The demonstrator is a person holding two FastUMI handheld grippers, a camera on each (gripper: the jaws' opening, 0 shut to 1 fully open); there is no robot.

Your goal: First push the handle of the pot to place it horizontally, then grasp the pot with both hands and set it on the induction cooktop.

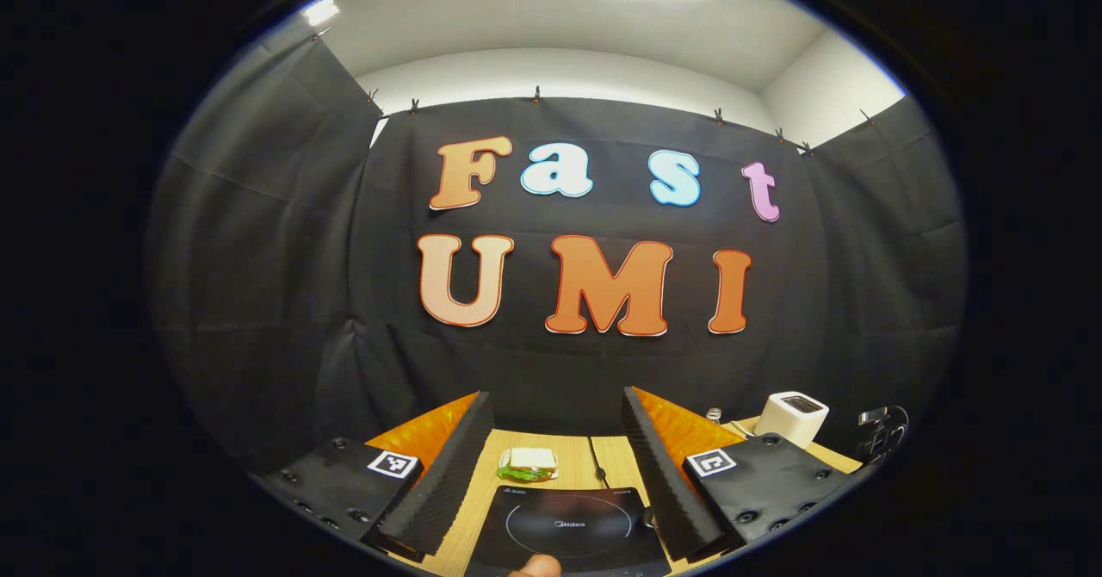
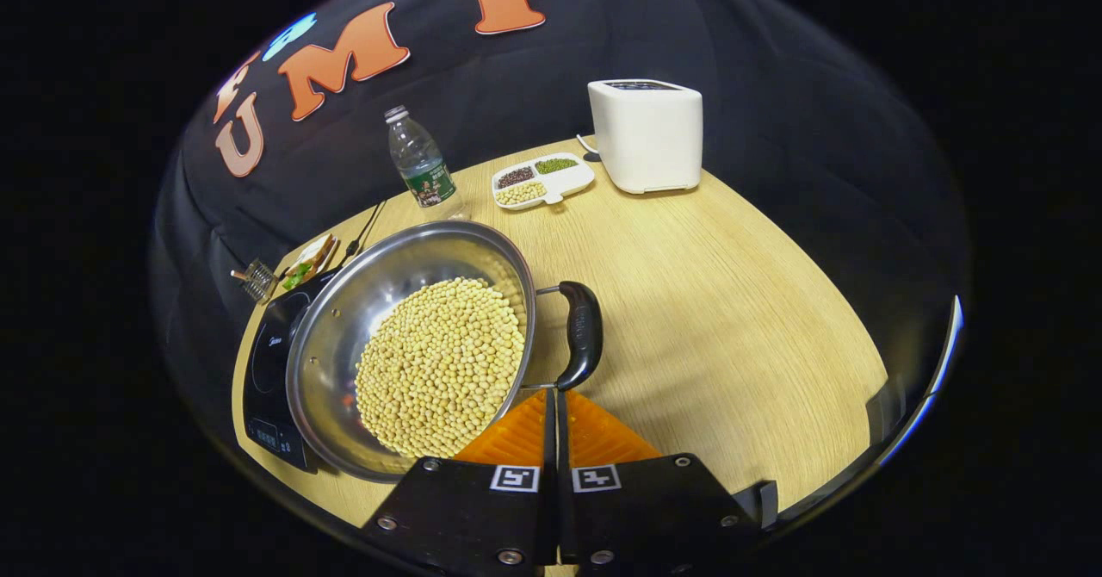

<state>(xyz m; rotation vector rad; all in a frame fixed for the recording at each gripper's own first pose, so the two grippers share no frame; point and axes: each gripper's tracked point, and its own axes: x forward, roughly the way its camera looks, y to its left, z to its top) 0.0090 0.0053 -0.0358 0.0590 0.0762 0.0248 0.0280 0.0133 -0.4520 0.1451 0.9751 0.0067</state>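
Two grippers: we hold one in each hand, and the task's pot lies just ahead of the right one.
Right gripper: its fingers are pressed together with no gap, gripping nothing; the tips sit right below the lower end of the pot handle, touching or nearly so, we cannot tell which.
Left gripper: fingers spread wide, holding nothing, raised and aimed at the booth wall.
Pot: a steel pan full of soybeans, ahead and left of the right tips, its far-left rim overlapping the induction cooktop.
Handle axis: the black grip runs straight away from the right tips, along our line of reach, not across it.
Nearer hand: the right, we judge; it is placed for the push.
Cooktop from the left gripper: the induction cooktop shows low between its fingers.
Open room: bare table lies right of the handle; a bottle, bean tray and toaster stand well beyond.
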